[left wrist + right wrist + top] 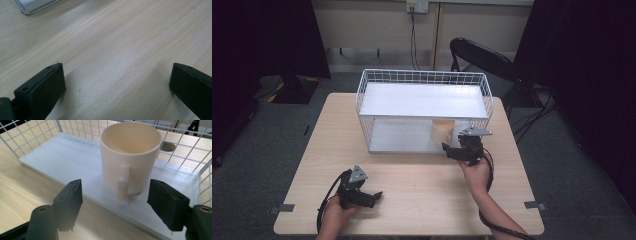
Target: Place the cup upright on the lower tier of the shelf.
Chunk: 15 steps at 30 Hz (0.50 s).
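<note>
Right now the cream mug [130, 157] stands upright on the lower shelf of the white wire rack [362, 95], toward its right end, at about one o'clock from the table [412, 200] centre. Its handle faces the right claw [116, 202].

The likely trouble is a bump: the mug sits near the front edge of the shelf, and its handle pokes out between the open jaws. If the claw swings sideways while drawing back toward six o'clock, a jaw could catch the handle and turn or tip the mug off the edge.

That right claw is wide open, a jaw on either side of the handle, neither touching it, gripping nothing.

The left claw [116, 82] rests low near seven o'clock, also spread wide, with bare tabletop between its jaws.
</note>
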Available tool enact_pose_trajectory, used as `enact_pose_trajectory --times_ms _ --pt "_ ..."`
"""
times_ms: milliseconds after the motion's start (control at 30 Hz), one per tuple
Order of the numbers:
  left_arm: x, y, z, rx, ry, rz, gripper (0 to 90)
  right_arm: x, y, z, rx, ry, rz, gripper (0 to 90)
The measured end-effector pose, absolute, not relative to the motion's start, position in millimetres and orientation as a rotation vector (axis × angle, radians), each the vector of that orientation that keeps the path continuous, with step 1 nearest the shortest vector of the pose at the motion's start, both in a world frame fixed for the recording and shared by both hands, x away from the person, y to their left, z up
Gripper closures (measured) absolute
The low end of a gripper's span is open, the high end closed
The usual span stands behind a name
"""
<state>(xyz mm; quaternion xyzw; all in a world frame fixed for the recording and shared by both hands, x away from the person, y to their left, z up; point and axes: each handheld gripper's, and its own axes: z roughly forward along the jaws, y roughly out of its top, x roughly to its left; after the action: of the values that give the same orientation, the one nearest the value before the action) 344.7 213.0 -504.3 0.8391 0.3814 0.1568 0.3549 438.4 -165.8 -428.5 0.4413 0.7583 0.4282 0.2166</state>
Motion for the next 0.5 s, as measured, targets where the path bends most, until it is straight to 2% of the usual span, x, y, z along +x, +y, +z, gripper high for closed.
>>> enact_pose_trajectory --times_ms 233,500 --pt "344.7 213.0 -504.3 2.168 0.986 0.405 0.0 433.8 -170.5 -426.7 1.226 2.128 1.210 17.8" --pt "344.7 213.0 -504.3 2.168 0.986 0.405 0.0 424.8 -176.5 -424.2 1.199 2.169 1.223 14.3"
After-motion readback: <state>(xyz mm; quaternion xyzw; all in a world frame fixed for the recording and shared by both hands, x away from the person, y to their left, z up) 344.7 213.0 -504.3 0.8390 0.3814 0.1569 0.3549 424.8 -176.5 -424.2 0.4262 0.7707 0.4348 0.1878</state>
